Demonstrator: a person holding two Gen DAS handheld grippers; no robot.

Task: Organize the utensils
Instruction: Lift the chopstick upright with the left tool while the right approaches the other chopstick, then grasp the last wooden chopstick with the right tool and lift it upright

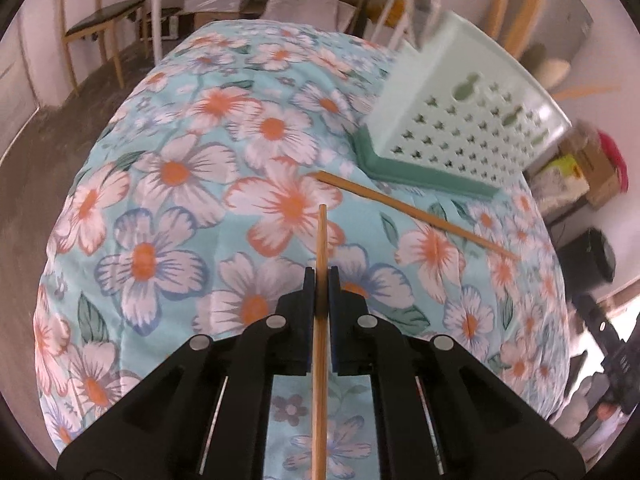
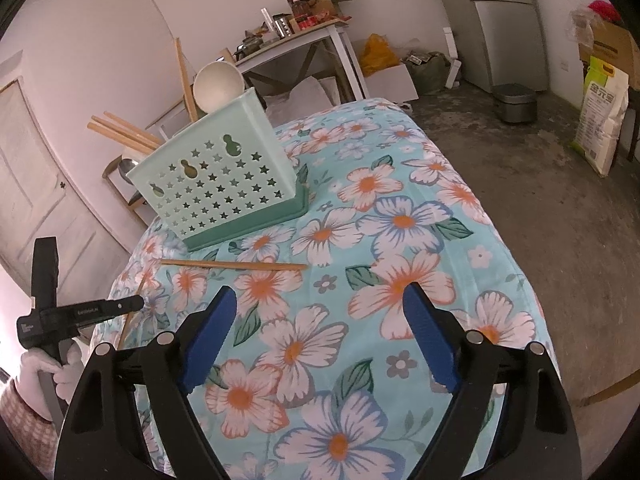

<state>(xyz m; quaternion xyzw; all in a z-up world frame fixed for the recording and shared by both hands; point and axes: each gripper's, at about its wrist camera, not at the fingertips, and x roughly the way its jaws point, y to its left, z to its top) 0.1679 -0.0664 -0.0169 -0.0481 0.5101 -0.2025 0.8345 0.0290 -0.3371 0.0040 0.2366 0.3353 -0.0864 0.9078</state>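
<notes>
From the left wrist view, the left gripper [image 1: 322, 276] has its jaws pinched narrow on a wooden chopstick [image 1: 320, 360]; the stick's long axis runs straight along the line the gripper looks down, one end poking out past the pads toward the far side of the flowered counter [image 1: 160, 168], the other passing back under the camera; a second chopstick [image 1: 416, 216] lies flat on the cloth, angled from near the basket's green base out to the right, well apart from the held one; the pale green utensil basket [image 1: 460, 128] stands at the upper right, blurred, with sticks already rising from it.

From the right wrist view, the right gripper [image 2: 318, 336] hangs over the cloth with jaws wide and nothing between them; the loose chopstick [image 2: 234, 265] lies nearly crosswise just in front of the utensil basket [image 2: 212, 184]; chopsticks and a white ladle stand out of the basket's top; the left gripper [image 2: 136, 302] shows at the left edge.

The step in hand looks like carrying the held stick to the basket; it would go best tipped upright, end lowered through the open top, released only once inside.
</notes>
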